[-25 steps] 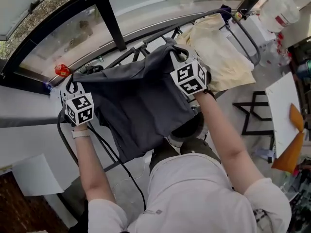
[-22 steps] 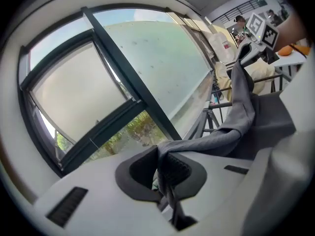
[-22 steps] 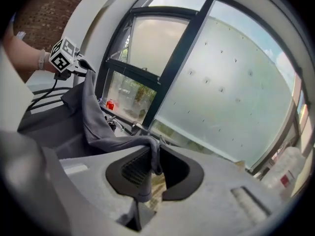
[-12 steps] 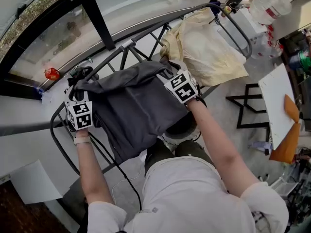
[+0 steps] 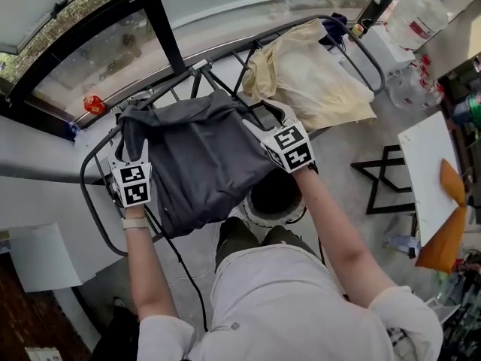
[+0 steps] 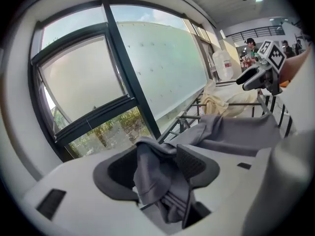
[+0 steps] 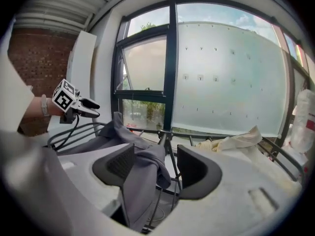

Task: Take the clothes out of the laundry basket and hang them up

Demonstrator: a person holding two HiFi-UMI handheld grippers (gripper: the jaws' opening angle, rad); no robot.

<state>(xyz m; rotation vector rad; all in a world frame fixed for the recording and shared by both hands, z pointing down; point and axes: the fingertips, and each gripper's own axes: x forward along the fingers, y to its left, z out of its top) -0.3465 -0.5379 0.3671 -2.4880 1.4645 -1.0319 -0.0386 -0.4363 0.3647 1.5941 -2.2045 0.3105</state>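
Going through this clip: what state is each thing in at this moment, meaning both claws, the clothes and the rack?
left claw: opening, a corner of the gray garment between its jaws
right claw: open, gray garment hanging between its jaws
gray garment: draped over the drying rack, bunched at its left end
cream garment: draped over the rack's right end
drying rack: unfolded, carrying both garments
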